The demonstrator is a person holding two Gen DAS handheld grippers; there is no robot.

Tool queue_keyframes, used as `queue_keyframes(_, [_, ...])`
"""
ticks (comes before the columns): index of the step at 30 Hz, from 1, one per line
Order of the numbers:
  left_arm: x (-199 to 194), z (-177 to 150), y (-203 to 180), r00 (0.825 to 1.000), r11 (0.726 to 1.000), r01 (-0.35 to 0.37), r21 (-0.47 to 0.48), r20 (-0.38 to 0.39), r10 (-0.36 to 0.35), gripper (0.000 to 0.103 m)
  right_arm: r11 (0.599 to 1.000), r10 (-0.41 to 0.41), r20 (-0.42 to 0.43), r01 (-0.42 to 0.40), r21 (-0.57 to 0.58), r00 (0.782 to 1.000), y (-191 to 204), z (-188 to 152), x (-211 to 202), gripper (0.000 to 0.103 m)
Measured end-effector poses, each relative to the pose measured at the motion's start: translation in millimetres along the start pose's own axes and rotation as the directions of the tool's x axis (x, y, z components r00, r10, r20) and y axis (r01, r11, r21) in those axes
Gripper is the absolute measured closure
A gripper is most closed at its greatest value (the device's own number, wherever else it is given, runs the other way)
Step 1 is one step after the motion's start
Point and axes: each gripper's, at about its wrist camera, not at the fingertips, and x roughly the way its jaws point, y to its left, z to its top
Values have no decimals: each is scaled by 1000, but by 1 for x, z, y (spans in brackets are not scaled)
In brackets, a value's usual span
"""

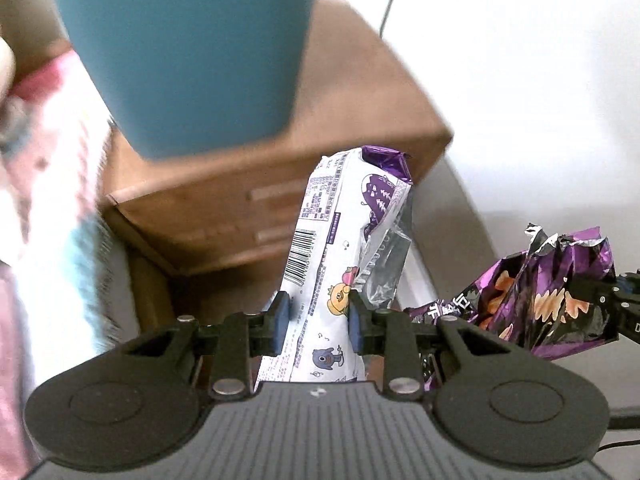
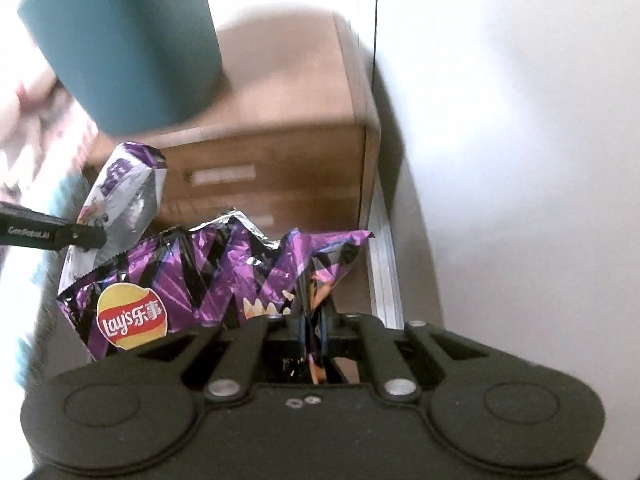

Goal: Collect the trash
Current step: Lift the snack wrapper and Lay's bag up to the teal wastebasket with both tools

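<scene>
My left gripper (image 1: 320, 316) is shut on a white snack wrapper (image 1: 340, 248) with cartoon prints and a purple top; the wrapper stands up between the blue pads. My right gripper (image 2: 314, 328) is shut on a crumpled purple Lay's chip bag (image 2: 224, 276), which spreads out to the left of the pinched part. In the left wrist view the chip bag (image 1: 552, 292) hangs at the right with the right gripper's fingers (image 1: 624, 296) on it. The white wrapper (image 2: 120, 204) and a left finger (image 2: 52, 234) show at the left of the right wrist view.
A teal bin (image 1: 192, 52) (image 2: 128, 48) looms large and blurred ahead of both grippers. Below stands a brown wooden cabinet with drawers (image 1: 248, 184) (image 2: 280, 160). A white wall (image 1: 520, 80) fills the right. Pink and white fabric (image 1: 44, 184) lies at the left.
</scene>
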Motion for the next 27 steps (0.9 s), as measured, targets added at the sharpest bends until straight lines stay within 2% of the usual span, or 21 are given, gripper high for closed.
queue_keyframes(6, [-89, 42, 13, 996, 999, 27, -27, 85, -24, 74, 1000, 14, 94, -14, -3, 995, 19, 58, -69, 97])
queue_keyframes(14, [-176, 90, 30, 985, 999, 6, -32, 174, -1, 74, 996, 30, 217, -11, -90, 976, 50, 133, -136, 97])
queue_keyframes(22, [-220, 144, 52, 962, 998, -64, -28, 266, 69, 74, 990, 14, 309, 30, -137, 951, 91, 211, -163, 97])
queue_keyframes(25, [-224, 167, 64, 953, 996, -79, -37, 290, 86, 74, 987, -12, 347, 67, -148, 938, 107, 241, -165, 97])
queue_keyframes(27, [-227, 185, 74, 947, 995, -92, -43, 304, 101, 74, 983, -34, 374, 99, -157, 927, 117, 249, -177, 97])
